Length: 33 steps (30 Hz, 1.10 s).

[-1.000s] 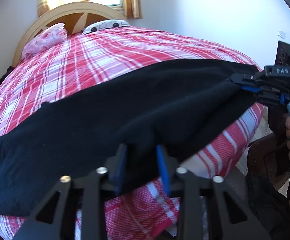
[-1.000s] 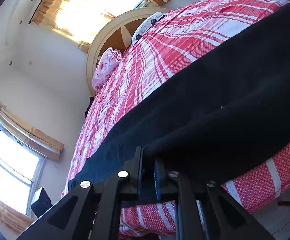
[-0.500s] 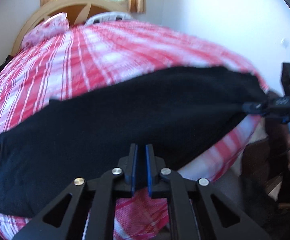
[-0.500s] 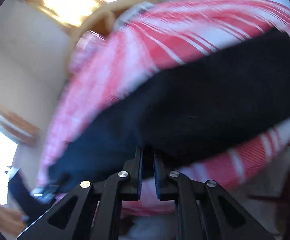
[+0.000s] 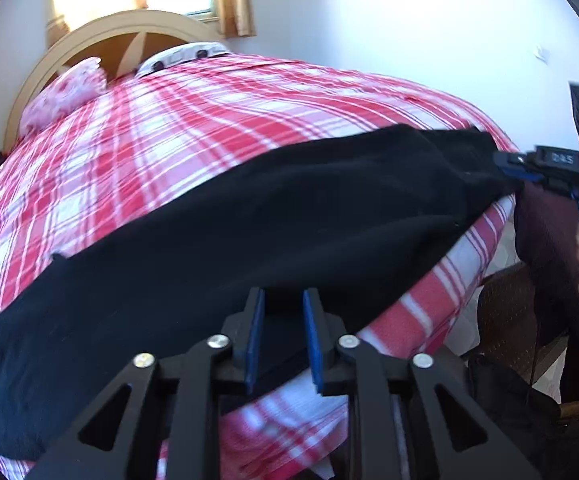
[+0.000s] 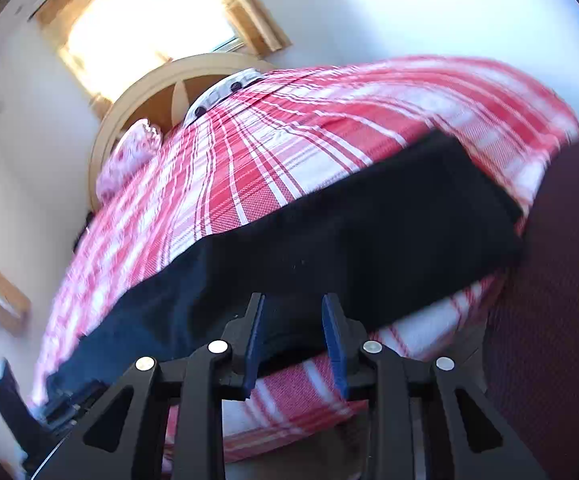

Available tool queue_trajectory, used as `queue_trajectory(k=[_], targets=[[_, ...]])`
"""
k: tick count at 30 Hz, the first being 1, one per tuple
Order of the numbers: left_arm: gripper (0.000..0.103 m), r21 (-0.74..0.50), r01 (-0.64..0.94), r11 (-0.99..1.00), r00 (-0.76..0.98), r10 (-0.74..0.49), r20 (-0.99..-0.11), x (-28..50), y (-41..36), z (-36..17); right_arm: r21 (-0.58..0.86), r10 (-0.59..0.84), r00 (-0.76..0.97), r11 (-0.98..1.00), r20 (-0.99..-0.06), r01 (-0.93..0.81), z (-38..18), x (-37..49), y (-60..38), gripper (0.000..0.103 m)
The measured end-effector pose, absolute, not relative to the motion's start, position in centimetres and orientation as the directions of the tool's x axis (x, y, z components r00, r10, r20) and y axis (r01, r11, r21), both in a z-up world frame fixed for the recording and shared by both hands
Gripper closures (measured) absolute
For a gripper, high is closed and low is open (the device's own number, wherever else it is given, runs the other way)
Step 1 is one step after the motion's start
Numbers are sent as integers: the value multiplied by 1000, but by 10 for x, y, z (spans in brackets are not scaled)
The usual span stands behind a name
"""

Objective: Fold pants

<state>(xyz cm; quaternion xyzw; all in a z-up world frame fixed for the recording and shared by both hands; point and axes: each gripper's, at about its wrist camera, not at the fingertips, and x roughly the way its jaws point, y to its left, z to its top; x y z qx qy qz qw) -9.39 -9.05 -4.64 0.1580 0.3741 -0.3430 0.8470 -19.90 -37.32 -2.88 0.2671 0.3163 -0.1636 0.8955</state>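
Black pants (image 5: 249, 240) lie stretched across the near edge of a bed with a red and white plaid cover (image 5: 209, 112). My left gripper (image 5: 283, 338) is open, its blue pads on either side of the pants' near edge. My right gripper (image 6: 295, 338) is open too, with the pants' (image 6: 349, 232) near edge between its pads. The right gripper also shows at the right of the left wrist view (image 5: 509, 162), at the far right end of the pants. The left gripper shows at the lower left of the right wrist view (image 6: 69, 402).
A curved wooden headboard (image 5: 129, 28), a pink pillow (image 5: 65, 96) and a white pillow (image 5: 185, 54) are at the far end of the bed. A bright window (image 6: 145, 20) is behind it. A dark maroon sleeve (image 6: 561, 280) fills the right side.
Both grippers were shut on the pants' near edge half a second ago and now stand open. The pants lie lower on the bed.
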Motion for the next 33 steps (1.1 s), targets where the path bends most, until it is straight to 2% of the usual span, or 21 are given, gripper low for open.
queue_trajectory(k=[1,2,5,7,8,9,11,12,13,15,17,19,21,24,26,29,33], targets=[[56,13,701,713,480,-457,-749,-94,-96,-48,324,-165,736,820,-657,472,-28,-197,-372,72],[41,23,696,718,480,-441,-758,-94,-101,-52,282,-202,728,829,-655,483,-27,-196,-371,72],[30,76,685,725,496,-387,-777,-97,-109,-60,194,-243,672,841,-699,506,-42,-184,-385,67],[17,115,665,738,530,-357,-769,-99,-110,-60,174,-223,611,835,-760,522,-60,-178,-400,65],[8,138,650,748,547,-334,-768,-98,-109,-60,186,-226,629,834,-743,519,-61,-178,-402,64],[3,153,638,755,557,-315,-768,-97,-109,-62,154,-263,636,839,-725,522,-58,-177,-403,61],[2,143,628,765,552,-309,-775,-95,-107,-64,80,-318,619,846,-719,528,-57,-172,-404,52],[2,131,627,768,545,-313,-778,-94,-106,-64,67,-339,621,842,-707,535,-57,-170,-409,41],[2,121,627,770,540,-317,-780,-93,-105,-64,73,-350,616,829,-706,554,-59,-169,-417,35],[2,114,629,769,536,-322,-780,-93,-103,-65,154,-309,634,810,-710,567,-57,-173,-433,34],[4,113,633,766,534,-327,-780,-94,-105,-65,212,-276,666,806,-693,553,-51,-184,-440,34],[12,102,646,756,526,-344,-777,-95,-107,-63,218,-303,688,800,-659,560,-40,-199,-439,34],[41,79,686,724,502,-392,-771,-98,-108,-61,241,-326,703,780,-632,578,-31,-217,-446,34],[63,67,710,701,496,-431,-754,-101,-109,-57,336,-344,720,709,-603,620,-24,-247,-469,34],[71,59,716,696,492,-443,-749,-101,-109,-54,399,-355,712,639,-606,658,-24,-267,-489,34],[73,44,714,699,488,-451,-748,-98,-110,-54,447,-361,711,585,-603,677,-24,-288,-510,34],[73,70,711,700,504,-437,-745,-101,-116,-56,365,-356,707,665,-611,651,-18,-277,-516,36]])
